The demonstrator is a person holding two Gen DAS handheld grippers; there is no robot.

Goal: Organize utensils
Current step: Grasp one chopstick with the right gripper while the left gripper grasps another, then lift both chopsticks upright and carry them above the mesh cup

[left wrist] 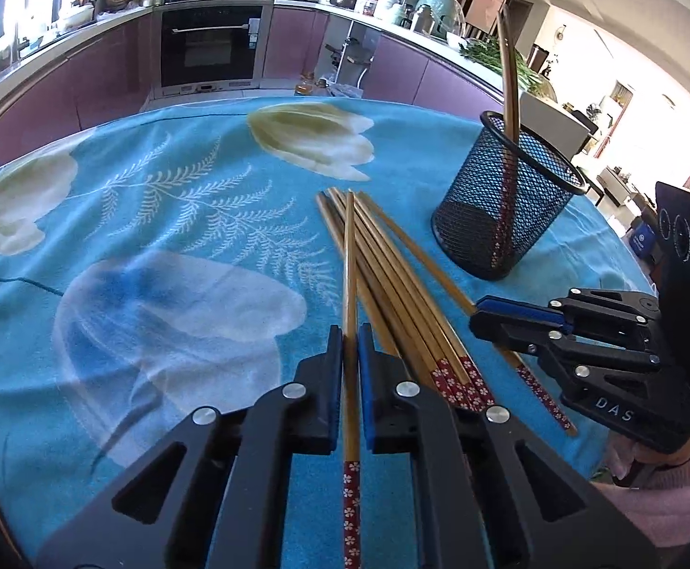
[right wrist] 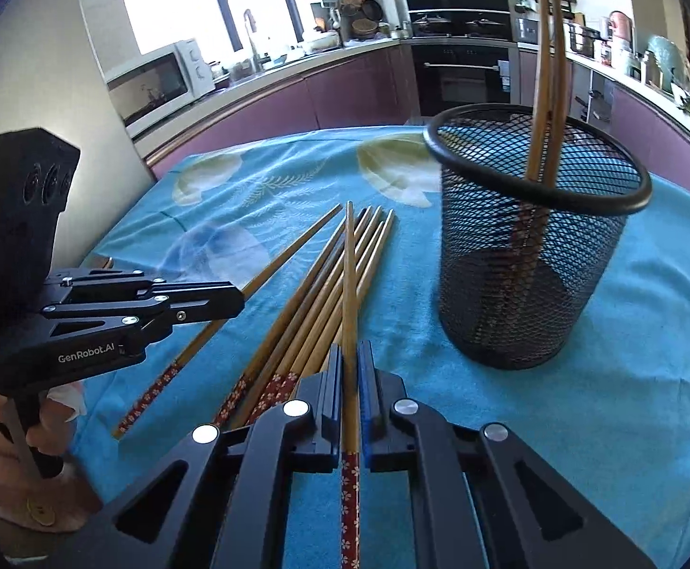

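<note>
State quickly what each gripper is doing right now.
Left gripper: closed on one chopstick.
Right gripper: closed on another chopstick.

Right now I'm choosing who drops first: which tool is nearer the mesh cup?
Right. The right tool, shut on a chopstick, sits just beside the mesh cup. The left tool, also gripping a chopstick, is farther across the pile.

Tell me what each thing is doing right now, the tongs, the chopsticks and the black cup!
Left tongs: shut on one chopstick.
Right tongs: shut on another chopstick.
Loose chopsticks: lying in a bundle on the blue tablecloth.
Mesh cup: standing upright, with two chopsticks leaning inside.
</note>
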